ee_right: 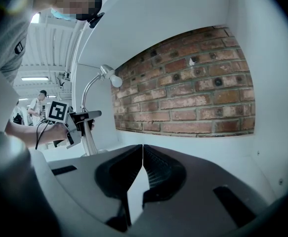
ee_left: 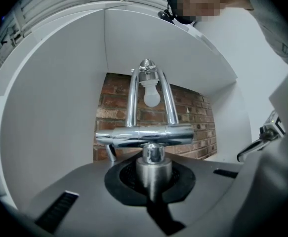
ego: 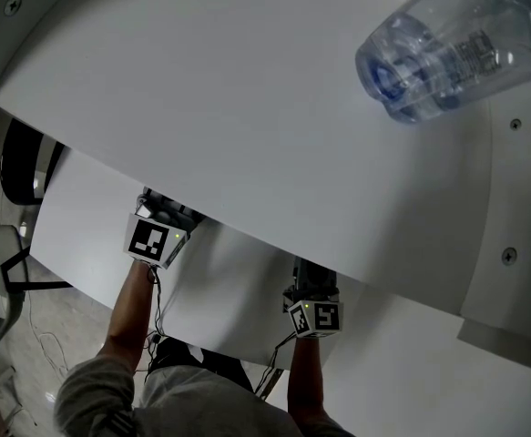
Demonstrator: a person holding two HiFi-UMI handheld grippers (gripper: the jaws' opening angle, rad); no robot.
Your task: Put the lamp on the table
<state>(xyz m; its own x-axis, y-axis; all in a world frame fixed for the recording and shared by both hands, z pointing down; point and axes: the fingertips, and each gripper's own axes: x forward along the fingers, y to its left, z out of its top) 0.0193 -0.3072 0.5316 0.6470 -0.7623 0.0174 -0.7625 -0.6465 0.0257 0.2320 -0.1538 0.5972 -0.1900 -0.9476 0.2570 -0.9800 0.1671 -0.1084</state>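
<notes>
A chrome desk lamp [ee_left: 150, 113] with a bare white bulb [ee_left: 151, 96] stands upright in front of a brick back wall. My left gripper [ee_left: 152, 168] is shut on its round metal stem, low down near the base. From the side, in the right gripper view, the lamp [ee_right: 90, 113] rises with a curved neck, and the left gripper [ee_right: 70, 121] clasps it. My right gripper [ee_right: 143, 158] is shut with nothing in it, to the lamp's right. In the head view both grippers [ego: 158, 233] [ego: 313, 308] reach under a white board [ego: 247, 107], which hides their jaws and the lamp.
A clear plastic bottle [ego: 447, 48] lies on the white board at the upper right. A brick wall [ee_right: 188, 88] closes the back of the white recess, with white side panels [ee_left: 55, 112] on both sides. A dark chair [ego: 19, 167] stands on the floor at the left.
</notes>
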